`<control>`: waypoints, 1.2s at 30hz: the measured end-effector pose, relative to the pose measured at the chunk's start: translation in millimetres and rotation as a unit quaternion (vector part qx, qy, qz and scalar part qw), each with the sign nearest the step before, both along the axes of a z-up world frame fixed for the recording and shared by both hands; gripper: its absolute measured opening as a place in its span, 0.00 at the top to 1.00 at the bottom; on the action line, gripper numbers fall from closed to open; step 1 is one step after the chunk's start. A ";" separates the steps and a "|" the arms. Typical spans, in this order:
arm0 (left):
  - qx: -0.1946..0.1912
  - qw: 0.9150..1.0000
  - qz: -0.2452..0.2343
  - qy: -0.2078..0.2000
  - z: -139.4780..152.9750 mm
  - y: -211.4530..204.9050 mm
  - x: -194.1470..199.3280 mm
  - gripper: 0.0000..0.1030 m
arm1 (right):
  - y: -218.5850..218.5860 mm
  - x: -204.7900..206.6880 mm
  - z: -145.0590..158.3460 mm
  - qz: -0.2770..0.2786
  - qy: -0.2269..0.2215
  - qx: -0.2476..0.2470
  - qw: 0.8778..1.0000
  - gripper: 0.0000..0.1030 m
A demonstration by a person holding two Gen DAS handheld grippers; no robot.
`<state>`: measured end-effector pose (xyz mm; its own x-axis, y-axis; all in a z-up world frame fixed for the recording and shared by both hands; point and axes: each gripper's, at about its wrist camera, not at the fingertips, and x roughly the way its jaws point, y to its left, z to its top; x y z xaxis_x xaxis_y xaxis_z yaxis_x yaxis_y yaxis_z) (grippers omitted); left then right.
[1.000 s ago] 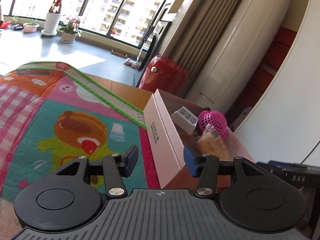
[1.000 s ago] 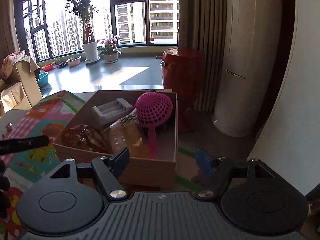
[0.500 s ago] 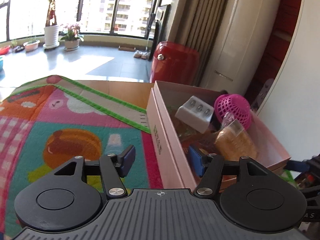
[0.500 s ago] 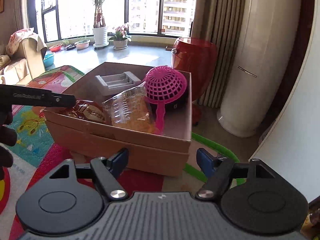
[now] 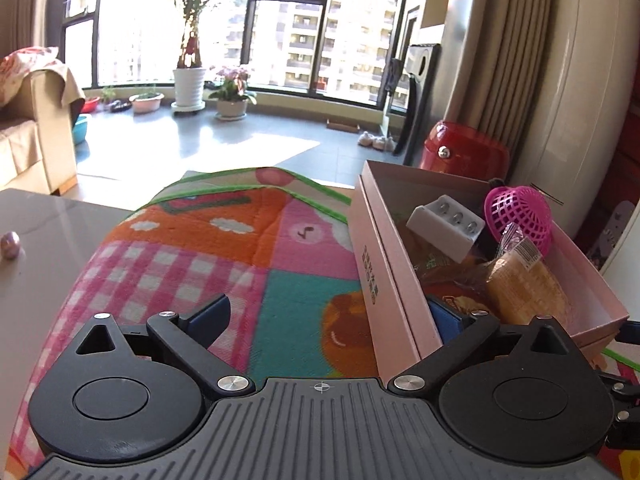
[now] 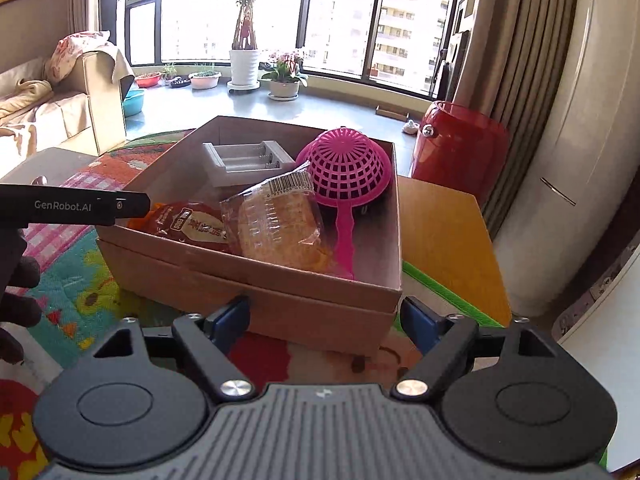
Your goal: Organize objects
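A pink-brown cardboard box (image 6: 280, 292) stands on a colourful play mat (image 5: 224, 256). In it lie a pink plastic strainer (image 6: 348, 168), a white battery holder (image 6: 244, 160), a clear-wrapped bread (image 6: 280, 220) and a red snack bag (image 6: 192, 226). The box also shows in the left wrist view (image 5: 384, 264). My left gripper (image 5: 326, 316) is open and straddles the box's left wall, with one finger inside. My right gripper (image 6: 326, 322) is open just in front of the box's near wall, its fingers spanning the wall's right part.
The mat lies on a table (image 5: 36, 248) with a small pink ball (image 5: 9, 245) at the left. A red bin (image 6: 460, 144), curtains and a white appliance (image 6: 572, 128) stand to the right. A sofa (image 6: 60, 108) is at the left, potted plants (image 6: 244, 64) by the windows.
Both grippers have moved nearer to the box. The left gripper has swung left, so more of the mat and table shows. The right one now sits at the near wall.
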<state>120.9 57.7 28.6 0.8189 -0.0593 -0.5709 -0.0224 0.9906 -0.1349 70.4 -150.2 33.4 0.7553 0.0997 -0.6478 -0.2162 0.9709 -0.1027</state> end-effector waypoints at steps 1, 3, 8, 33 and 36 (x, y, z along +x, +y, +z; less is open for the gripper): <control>-0.002 1.000 0.007 -0.006 3.0 2.3 -6.3 0.02 | 0.4 -6.6 1.0 -0.009 -0.001 0.004 1.000 0.18; -0.010 0.999 0.007 -0.033 13.1 3.9 -31.6 0.02 | -2.7 -22.7 0.5 -0.030 -0.003 0.021 0.999 0.03; 0.015 0.999 -0.027 -0.031 14.1 -11.1 -104.8 0.02 | -14.0 -72.2 -15.1 -0.036 0.018 0.036 0.999 0.00; 0.077 0.996 -0.011 0.033 -27.1 -58.8 -125.3 0.01 | -21.3 -85.7 -44.3 -0.075 -0.005 0.058 0.996 0.00; 0.077 0.996 -0.011 0.033 -26.7 -58.3 -125.8 0.01 | -21.5 -85.3 -44.2 -0.075 -0.005 0.058 0.996 0.00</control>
<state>-4.9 -0.6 1.9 0.7791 0.0154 -0.6267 -0.0032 0.9998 0.0206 -14.9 -171.7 -10.8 0.7739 0.0592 -0.6305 -0.0679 0.9976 0.0104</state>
